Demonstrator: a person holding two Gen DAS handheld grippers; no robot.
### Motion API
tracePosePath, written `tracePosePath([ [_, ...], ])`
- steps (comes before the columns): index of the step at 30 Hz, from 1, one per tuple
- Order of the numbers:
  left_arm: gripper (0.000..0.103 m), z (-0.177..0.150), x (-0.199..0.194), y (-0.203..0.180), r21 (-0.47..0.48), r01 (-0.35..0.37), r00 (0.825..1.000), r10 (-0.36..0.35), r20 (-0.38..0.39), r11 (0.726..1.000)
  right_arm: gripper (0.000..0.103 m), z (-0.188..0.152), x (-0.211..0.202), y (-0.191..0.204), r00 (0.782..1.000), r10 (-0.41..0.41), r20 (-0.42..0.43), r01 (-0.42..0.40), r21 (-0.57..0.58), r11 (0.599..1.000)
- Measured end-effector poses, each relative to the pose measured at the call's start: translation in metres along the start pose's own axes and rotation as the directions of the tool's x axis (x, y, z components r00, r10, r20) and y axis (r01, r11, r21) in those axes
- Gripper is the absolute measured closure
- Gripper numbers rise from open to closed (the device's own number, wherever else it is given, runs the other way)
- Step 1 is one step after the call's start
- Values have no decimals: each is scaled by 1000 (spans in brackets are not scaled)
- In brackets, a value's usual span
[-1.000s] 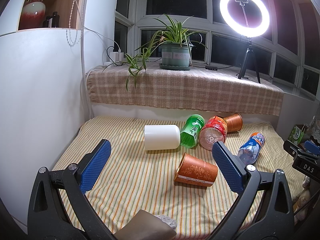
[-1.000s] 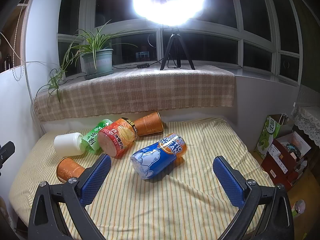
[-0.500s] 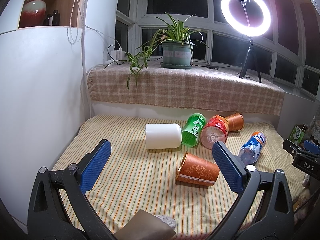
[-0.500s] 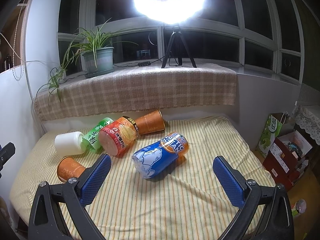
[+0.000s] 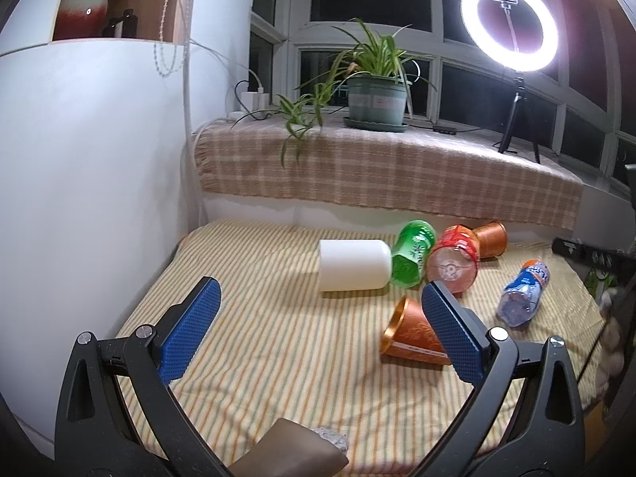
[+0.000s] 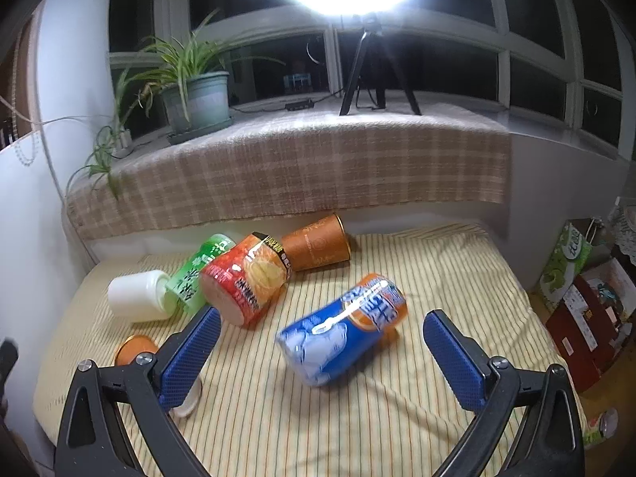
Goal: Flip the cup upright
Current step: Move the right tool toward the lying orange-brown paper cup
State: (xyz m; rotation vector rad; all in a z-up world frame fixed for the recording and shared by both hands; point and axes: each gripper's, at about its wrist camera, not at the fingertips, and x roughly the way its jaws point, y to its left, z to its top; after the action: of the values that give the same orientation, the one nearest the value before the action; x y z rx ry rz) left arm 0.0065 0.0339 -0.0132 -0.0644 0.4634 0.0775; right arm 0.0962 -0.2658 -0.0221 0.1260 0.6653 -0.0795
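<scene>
Several cups and bottles lie on their sides on a striped mat [image 5: 278, 342]. An orange patterned cup [image 5: 411, 334] lies just behind my left gripper's right finger. It also shows at the left of the right wrist view [image 6: 133, 351], partly hidden by a finger. A white cup [image 5: 353, 264], a green cup [image 5: 411, 252], a red-orange cup [image 5: 455, 262], a brown cup [image 5: 491, 238] and a blue bottle [image 5: 524, 292] lie further back. My left gripper [image 5: 318, 334] is open and empty. My right gripper [image 6: 322, 357] is open and empty, with the blue bottle [image 6: 342, 340] between its fingers, further off.
A white wall [image 5: 87, 183] borders the mat on the left. A ledge with a checked cloth [image 5: 381, 171], a potted plant [image 5: 375, 97] and a ring light [image 5: 508, 28] runs behind. Boxes [image 6: 588, 306] stand beyond the mat's right edge.
Both grippers have moved forward and lower toward the mat. The objects look larger and have not moved.
</scene>
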Motion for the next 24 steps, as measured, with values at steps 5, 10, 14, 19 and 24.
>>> tracePosePath([
  [5, 0, -2, 3, 13, -10, -22, 1000, 22, -10, 1000, 0, 27, 41, 0, 995, 52, -87, -44, 85, 995],
  [10, 0, -3, 6, 25, -28, -38, 999, 38, -19, 999, 1, 45, 72, 3, 987, 66, -147, -41, 166, 985],
  [14, 0, -5, 6, 35, -44, -46, 999, 45, -22, 998, 4, 58, 99, 0, 975, 69, -212, -9, 272, 962],
  [19, 0, -8, 5, 48, -61, -56, 998, 55, -30, 997, 7, 67, 130, -1, 957, 67, -282, 46, 377, 925],
  [24, 0, -9, 2, 64, -87, -79, 997, 76, -30, 993, 11, 71, 159, -7, 937, 51, -345, 125, 470, 874],
])
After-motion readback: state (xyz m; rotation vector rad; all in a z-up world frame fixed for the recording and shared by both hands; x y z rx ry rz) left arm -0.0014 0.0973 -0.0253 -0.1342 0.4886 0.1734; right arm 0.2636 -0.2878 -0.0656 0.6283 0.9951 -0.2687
